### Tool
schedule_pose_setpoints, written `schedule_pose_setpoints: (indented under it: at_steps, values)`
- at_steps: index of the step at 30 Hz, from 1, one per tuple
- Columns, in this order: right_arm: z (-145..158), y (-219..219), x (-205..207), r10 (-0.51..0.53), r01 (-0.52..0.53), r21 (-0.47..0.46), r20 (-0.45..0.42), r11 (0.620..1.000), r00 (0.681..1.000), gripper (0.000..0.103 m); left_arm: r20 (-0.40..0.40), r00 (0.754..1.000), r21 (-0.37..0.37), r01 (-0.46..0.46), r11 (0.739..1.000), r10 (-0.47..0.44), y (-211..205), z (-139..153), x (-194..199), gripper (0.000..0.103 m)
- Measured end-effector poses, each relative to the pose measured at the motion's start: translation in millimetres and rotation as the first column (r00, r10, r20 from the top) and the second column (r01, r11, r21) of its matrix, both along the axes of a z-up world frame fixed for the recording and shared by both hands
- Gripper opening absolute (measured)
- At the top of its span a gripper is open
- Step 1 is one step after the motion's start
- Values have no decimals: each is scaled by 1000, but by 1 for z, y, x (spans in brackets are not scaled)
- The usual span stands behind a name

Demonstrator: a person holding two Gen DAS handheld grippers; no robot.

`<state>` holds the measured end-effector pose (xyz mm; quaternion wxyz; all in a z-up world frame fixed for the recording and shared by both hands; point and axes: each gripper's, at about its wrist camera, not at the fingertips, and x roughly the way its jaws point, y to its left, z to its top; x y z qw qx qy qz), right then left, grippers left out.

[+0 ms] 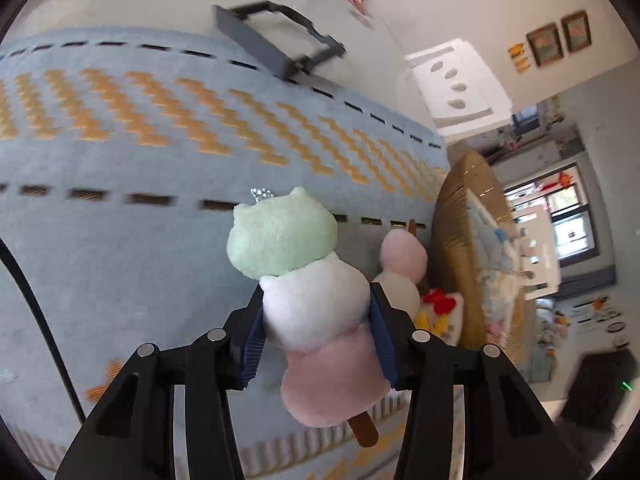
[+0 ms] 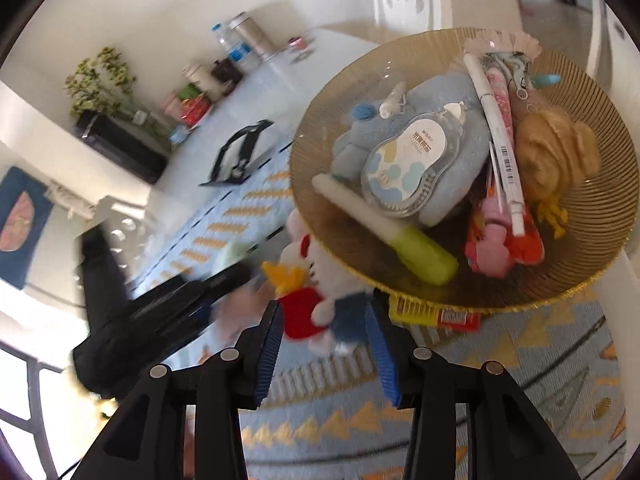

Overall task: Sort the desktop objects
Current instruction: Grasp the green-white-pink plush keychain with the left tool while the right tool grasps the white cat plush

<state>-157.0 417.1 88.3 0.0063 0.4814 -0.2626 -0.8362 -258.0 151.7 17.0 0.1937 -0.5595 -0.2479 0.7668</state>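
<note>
My left gripper (image 1: 316, 312) is shut on a plush skewer toy (image 1: 308, 280) with a green cat head, a white ball, a pink ball and a brown stick; it is held above the blue and orange mat (image 1: 140, 152). My right gripper (image 2: 326, 324) is shut on a small white plush doll (image 2: 316, 304) in red and blue with a yellow crown, beside the rim of a golden ribbed bowl (image 2: 592, 248). The bowl holds pens, a blue plush, a correction tape and small toys. The bowl also shows in the left wrist view (image 1: 456, 248).
A second pink and white plush skewer (image 1: 402, 264) lies by the bowl. A dark grey stand (image 1: 280, 36) lies at the mat's far edge. A snack packet (image 2: 436, 314) sits under the bowl's rim. Bottles and a plant (image 2: 104, 84) stand far back. A white chair (image 1: 456, 84) is behind.
</note>
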Motion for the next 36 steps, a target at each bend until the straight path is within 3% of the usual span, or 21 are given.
schedule_pose_setpoints:
  at_steps: [5, 9, 13, 17, 20, 24, 27, 29, 32, 36]
  values:
    - [-24, -3, -12, -59, 59, -14, 41, 998, 997, 42, 1, 999, 8, 34, 999, -34, -36, 11, 18, 45]
    - [-30, 0, -21, -92, 93, -31, 26, 995, 995, 44, 17, 998, 14, 58, 998, -58, -43, 12, 31, 45]
    - [-31, -2, -31, -54, 55, -19, 21, 998, 998, 47, 14, 995, 16, 98, 995, -99, -36, 12, 42, 45]
    - [-26, -6, -25, 9, -8, -52, 22, 999, 1000, 42, 27, 992, 11, 122, 992, -122, -28, 9, 47, 45]
    - [-16, -18, -5, 77, -76, -32, 33, 997, 996, 42, 35, 989, -17, 141, 990, -140, -24, 8, 51, 45]
    - [-7, -35, 38, 178, -187, 133, 78, 973, 981, 42, 33, 983, -84, 183, 979, -181, -13, 5, 60, 45]
    - [-13, -36, 56, 195, -218, 199, 126, 955, 973, 44, 41, 973, -152, 231, 961, -227, -2, -2, 68, 46]
    - [-22, -34, 59, 190, -219, 175, 170, 960, 967, 44, 9, 967, -210, 252, 945, -256, 6, 0, 74, 49]
    - [-30, -25, 57, 163, -188, 89, 230, 978, 959, 46, 31, 956, -258, 289, 922, -291, 15, 2, 76, 49]
    - [-24, -24, 61, 159, -190, 125, 224, 974, 961, 46, 41, 959, -262, 282, 923, -281, 13, 1, 81, 50]
